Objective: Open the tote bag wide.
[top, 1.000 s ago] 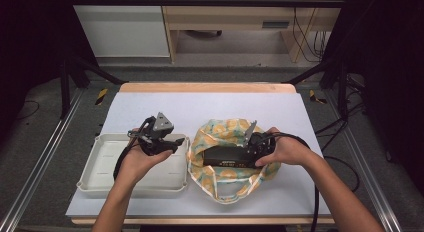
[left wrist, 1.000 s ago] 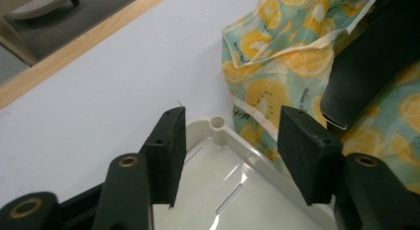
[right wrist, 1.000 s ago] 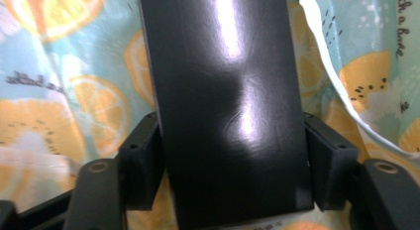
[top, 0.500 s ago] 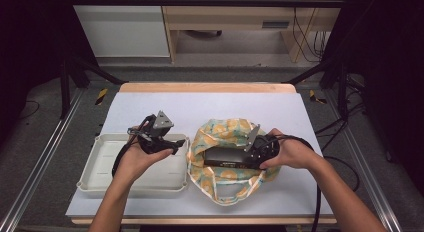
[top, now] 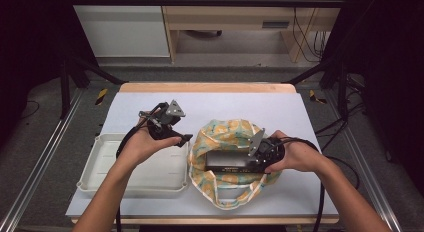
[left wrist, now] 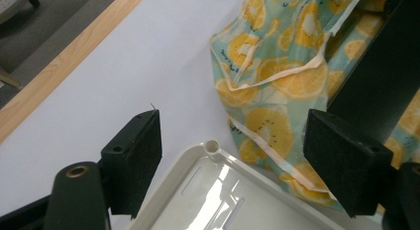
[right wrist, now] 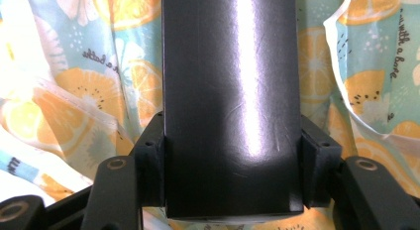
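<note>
A cloth bag (top: pixel 227 134) printed with orange slices lies open on the white table cover. A long black box (top: pixel 227 162) rests in its mouth. My right gripper (top: pixel 256 153) is shut on the near end of the black box (right wrist: pixel 233 91), with a pad (right wrist: pixel 151 155) pressed against each side; its jaws have been closing on it. My left gripper (top: pixel 184 138) hovers over the far right corner of the white tray (top: pixel 100 162), beside the bag (left wrist: pixel 277 76). Its jaws have just been opening, and the left gripper (left wrist: pixel 233 155) holds nothing.
The shallow white tray (left wrist: pixel 208 190) sits left of the bag, close to its edge. The wooden table edge (top: pixel 205 87) runs along the far side. Dark frame rails flank the table on both sides.
My left gripper has lifted a little above the tray corner. My right hand has shifted slightly with the black box still in its grip.
</note>
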Action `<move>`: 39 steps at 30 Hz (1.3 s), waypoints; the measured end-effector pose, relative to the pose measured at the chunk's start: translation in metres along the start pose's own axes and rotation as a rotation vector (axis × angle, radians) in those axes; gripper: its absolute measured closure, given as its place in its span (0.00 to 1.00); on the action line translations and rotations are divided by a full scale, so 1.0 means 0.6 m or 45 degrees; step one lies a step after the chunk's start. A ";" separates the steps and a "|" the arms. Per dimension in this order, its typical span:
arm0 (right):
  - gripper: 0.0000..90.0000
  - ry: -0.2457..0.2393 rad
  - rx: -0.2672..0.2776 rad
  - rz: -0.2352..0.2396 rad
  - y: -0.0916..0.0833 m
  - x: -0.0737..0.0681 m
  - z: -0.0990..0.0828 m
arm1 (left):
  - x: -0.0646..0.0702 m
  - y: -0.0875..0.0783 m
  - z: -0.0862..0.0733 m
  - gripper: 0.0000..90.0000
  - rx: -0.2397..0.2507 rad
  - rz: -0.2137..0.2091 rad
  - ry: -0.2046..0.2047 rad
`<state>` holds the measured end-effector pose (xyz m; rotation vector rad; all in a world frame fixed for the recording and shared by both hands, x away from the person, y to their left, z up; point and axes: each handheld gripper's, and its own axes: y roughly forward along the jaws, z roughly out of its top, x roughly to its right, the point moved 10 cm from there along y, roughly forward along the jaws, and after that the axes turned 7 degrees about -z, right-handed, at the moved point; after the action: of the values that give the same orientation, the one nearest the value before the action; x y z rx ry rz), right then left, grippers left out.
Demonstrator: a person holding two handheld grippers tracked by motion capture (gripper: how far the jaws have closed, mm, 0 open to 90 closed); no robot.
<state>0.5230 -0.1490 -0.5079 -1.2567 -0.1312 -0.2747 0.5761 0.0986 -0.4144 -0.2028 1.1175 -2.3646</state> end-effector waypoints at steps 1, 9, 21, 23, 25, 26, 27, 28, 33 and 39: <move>0.48 0.004 0.005 0.000 -0.002 0.000 0.001 | 0.000 0.000 0.000 0.25 -0.007 -0.002 0.004; 0.48 0.014 0.071 0.005 -0.033 -0.002 0.013 | -0.007 -0.011 0.013 0.25 -0.016 -0.027 0.037; 0.48 0.102 0.079 -0.003 -0.063 0.018 0.017 | -0.011 -0.018 0.012 0.21 -0.163 -0.128 0.159; 0.48 0.109 0.067 -0.006 -0.065 0.021 0.019 | -0.005 -0.015 0.011 0.20 -0.183 -0.148 0.172; 0.48 0.112 0.069 -0.011 -0.069 0.024 0.023 | 0.000 -0.013 0.012 0.19 -0.200 -0.155 0.199; 0.48 0.112 0.072 -0.008 -0.070 0.024 0.024 | 0.003 -0.013 0.013 0.18 -0.207 -0.163 0.205; 0.48 0.107 0.074 -0.006 -0.072 0.025 0.025 | 0.006 -0.012 0.014 0.18 -0.215 -0.170 0.216; 0.48 0.115 0.076 -0.004 -0.074 0.025 0.027 | 0.009 -0.013 0.015 0.17 -0.224 -0.178 0.230; 0.48 0.103 0.077 0.001 -0.085 0.024 0.033 | 0.015 -0.017 0.022 0.15 -0.250 -0.198 0.275; 0.48 0.117 0.084 0.009 -0.097 0.031 0.042 | 0.013 -0.024 0.026 0.13 -0.285 -0.215 0.318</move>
<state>0.5261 -0.1440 -0.4423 -1.1769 -0.0569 -0.3190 0.5694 0.0915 -0.3940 -0.0827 1.5408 -2.4584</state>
